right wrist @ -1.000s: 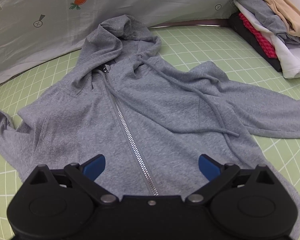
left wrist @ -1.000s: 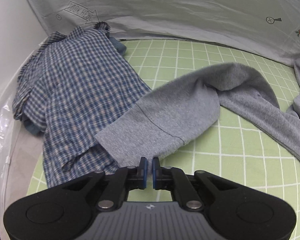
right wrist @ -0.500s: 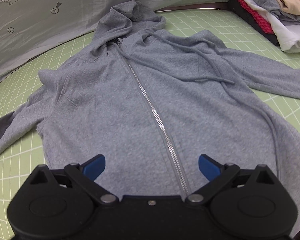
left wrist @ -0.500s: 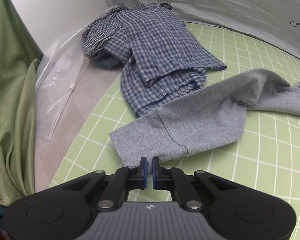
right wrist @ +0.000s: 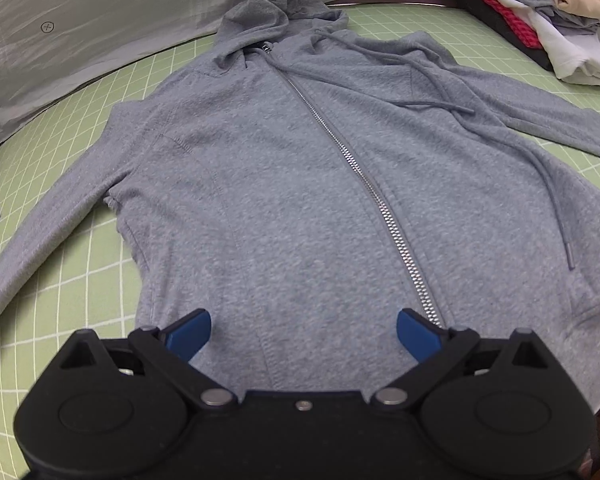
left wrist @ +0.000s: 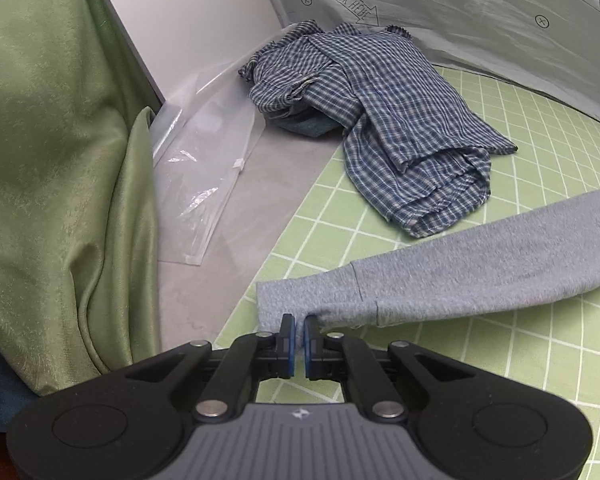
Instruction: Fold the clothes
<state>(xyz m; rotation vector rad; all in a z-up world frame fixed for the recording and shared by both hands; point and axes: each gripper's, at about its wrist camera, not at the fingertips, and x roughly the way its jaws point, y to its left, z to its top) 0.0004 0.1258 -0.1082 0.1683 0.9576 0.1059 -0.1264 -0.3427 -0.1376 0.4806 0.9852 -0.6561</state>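
Now the left gripper [left wrist: 299, 330] is pinching the cuff of the grey hoodie [right wrist: 300, 184] sleeve [left wrist: 440, 284] between pressed fingers, at the near edge of the green grid mat [left wrist: 540, 340]. Meanwhile the right gripper [right wrist: 304, 330] is hovering over the hem with fingers spread wide. Beyond, the hoodie is lying flat, zipper [right wrist: 380, 204] closed. Farther away a checked shirt [left wrist: 388, 120] is lying crumpled, and folded clothes [right wrist: 540, 20] are sitting stacked.

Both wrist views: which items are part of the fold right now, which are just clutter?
In use:
grey hoodie
hoodie sleeve cuff, pinched by left gripper
right gripper, open over hem

Lying about:
checked shirt
folded clothes stack
plastic bag
green curtain
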